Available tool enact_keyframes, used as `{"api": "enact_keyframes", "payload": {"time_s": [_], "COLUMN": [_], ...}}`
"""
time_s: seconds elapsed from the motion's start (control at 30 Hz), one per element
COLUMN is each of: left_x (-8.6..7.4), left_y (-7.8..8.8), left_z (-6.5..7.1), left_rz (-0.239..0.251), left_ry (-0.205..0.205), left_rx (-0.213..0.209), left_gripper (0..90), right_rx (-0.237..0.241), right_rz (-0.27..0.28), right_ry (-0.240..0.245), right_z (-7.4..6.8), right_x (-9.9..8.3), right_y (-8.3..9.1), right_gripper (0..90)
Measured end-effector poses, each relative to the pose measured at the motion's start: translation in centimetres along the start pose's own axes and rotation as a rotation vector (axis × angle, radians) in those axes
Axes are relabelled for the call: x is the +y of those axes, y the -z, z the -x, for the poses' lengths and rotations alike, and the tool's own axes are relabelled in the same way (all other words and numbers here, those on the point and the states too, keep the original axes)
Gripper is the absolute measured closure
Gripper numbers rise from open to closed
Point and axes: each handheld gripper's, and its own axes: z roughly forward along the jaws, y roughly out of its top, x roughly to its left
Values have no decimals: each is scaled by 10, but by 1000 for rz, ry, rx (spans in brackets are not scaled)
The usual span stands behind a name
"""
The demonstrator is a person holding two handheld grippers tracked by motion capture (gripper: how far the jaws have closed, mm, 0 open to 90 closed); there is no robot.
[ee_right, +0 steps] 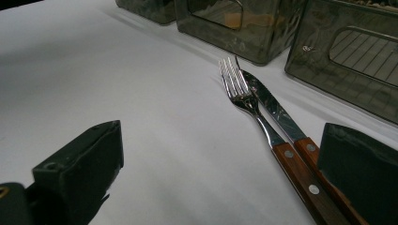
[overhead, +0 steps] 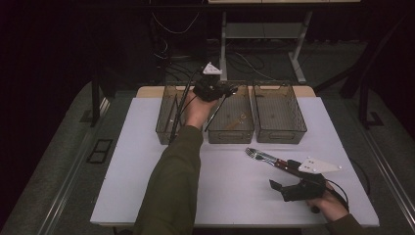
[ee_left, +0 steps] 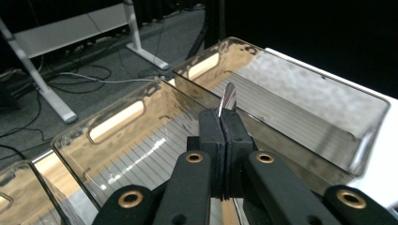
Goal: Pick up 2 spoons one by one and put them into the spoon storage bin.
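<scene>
high view: left gripper (overhead: 230,90) clamps a spoon (ee_left: 229,98) over the middle bin (overhead: 230,128), right gripper (overhead: 280,188) wide beside fork (ee_right: 244,96) and knife (ee_right: 272,110).

A lab-like recording room here; white table (overhead: 147,161) on grey carpet (overhead: 54,161), loose cables (overhead: 171,29) trailing behind, a bare desk frame (overhead: 264,32), darkness all round the lit work surface.

Left arm stretched far, left gripper (overhead: 215,89) raised, jaws pinched together. Right gripper (overhead: 286,188) low at near right, jaws spread wide.
</scene>
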Motion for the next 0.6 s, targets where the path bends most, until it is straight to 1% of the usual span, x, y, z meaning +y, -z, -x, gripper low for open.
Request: {"api": "enact_keyframes", "payload": {"time_s": [0.1,0.13,0.2,0.23,0.27,0.37,0.4,0.5,0.53,0.6], "left_x": [3,3,4,4,3,1,0,-5,-7,-10], "left_y": [-8,-11,-16,-19,-22,-31,-34,-42,-44,-49], "left_z": [-3,-3,-4,-5,-4,-5,-5,-6,-6,-5], "left_rz": [-18,-6,-5,-16,-11,-16,-23,-59,-78,-92], "left_ry": [-6,4,9,-8,10,8,9,-6,-17,-21], "left_rx": [13,17,21,22,26,37,39,50,53,62], "left_gripper": [890,889,889,889,889,889,889,889,889,889], "right_rx": [7,7,9,12,13,15,13,15,15,17], "right_rz": [-1,-1,1,1,1,6,7,8,10,8], "right_ry": [-2,-1,-3,-4,-6,-6,-5,-8,-8,-7], "right_z": [0,0,-1,-1,-1,-1,0,0,0,0], "right_x": [0,0,0,0,1,1,1,1,1,1], "right_y": [-1,-1,-1,0,0,0,0,1,1,1], "right_gripper": [11,11,11,11,11,11,11,11,11,11]}}
